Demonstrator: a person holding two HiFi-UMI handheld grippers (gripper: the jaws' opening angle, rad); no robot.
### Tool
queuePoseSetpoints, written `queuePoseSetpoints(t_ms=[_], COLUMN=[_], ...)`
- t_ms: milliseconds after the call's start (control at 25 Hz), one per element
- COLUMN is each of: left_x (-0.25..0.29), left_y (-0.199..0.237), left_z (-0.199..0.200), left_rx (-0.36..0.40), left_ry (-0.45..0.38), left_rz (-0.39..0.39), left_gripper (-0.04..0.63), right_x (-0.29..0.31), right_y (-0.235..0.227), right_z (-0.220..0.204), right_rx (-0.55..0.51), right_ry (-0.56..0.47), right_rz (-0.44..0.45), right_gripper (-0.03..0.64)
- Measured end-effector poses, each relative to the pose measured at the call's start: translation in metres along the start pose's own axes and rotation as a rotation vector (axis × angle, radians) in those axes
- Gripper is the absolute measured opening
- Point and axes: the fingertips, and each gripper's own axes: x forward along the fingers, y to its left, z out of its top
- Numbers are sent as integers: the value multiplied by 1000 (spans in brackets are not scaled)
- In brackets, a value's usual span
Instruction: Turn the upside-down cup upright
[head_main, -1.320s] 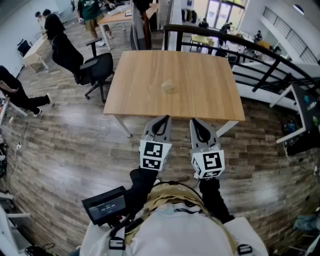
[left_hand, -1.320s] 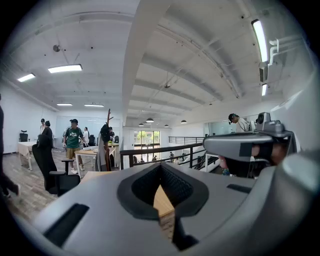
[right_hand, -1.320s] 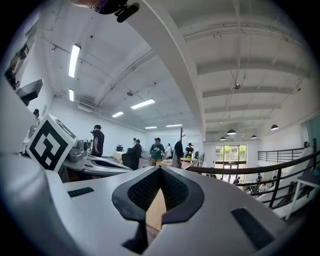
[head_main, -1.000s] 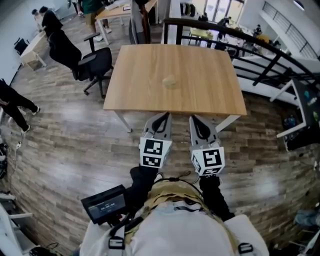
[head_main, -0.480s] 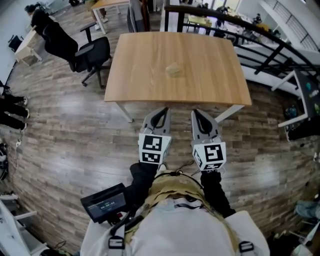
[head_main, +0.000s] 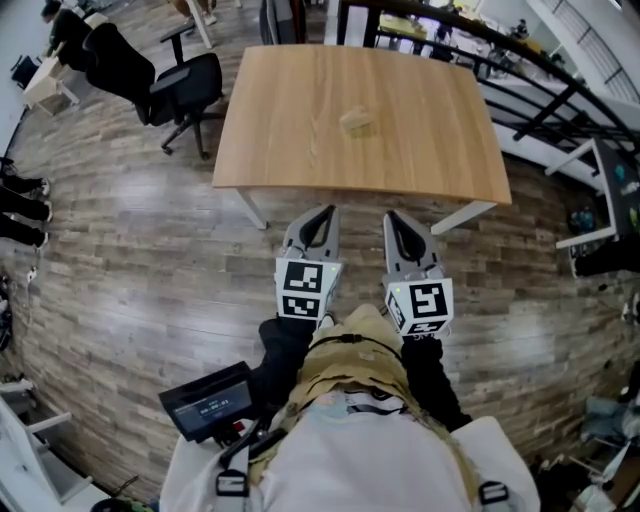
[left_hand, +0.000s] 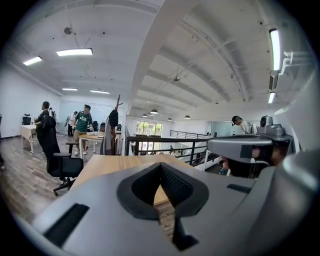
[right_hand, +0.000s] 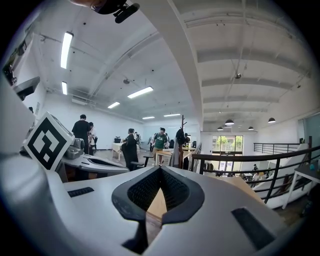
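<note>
Head view: left tool (head_main: 320, 215) and right tool (head_main: 398, 220) are pressed together, empty; if approached unspread, the cup (head_main: 357, 122) could be shoved across the table (head_main: 280, 150).

The table (head_main: 420, 140) (with its cup (head_main: 357, 122)) has drawn nearer and slid up the head view.

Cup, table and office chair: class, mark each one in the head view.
cup (head_main: 357, 122), head view, on the middle of its body.
table (head_main: 290, 140), head view, on the bare wooden top left of the cup.
office chair (head_main: 190, 84), head view, on its black seat.
</note>
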Motion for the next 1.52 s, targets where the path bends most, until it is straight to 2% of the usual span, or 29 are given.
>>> queuePoseSetpoints(t_ms=[280,520,840,1200,1360,1520], left_x=[13,54,149,273,312,336], left_y=[12,26,57,66,80,86], left_z=[-8,-12,22,69,85,84], left_rx=[-14,-18,12,66,81,73], left_ry=[14,37,32,47,53,76], left_rz=[12,37,84,77,89,112], left_gripper=[0,0,0,1,0,0], right_x=[18,56,137,222,255,274], right_y=[-4,-32,-98,-201,-233,-251], right_z=[-10,-18,-6,13,15,10], right_rx=[2,17,28,52,72,78], right_ry=[21,12,-30,-70,-72,-54], right_rz=[5,14,51,51,47,75], right_gripper=[21,21,21,21,21,21])
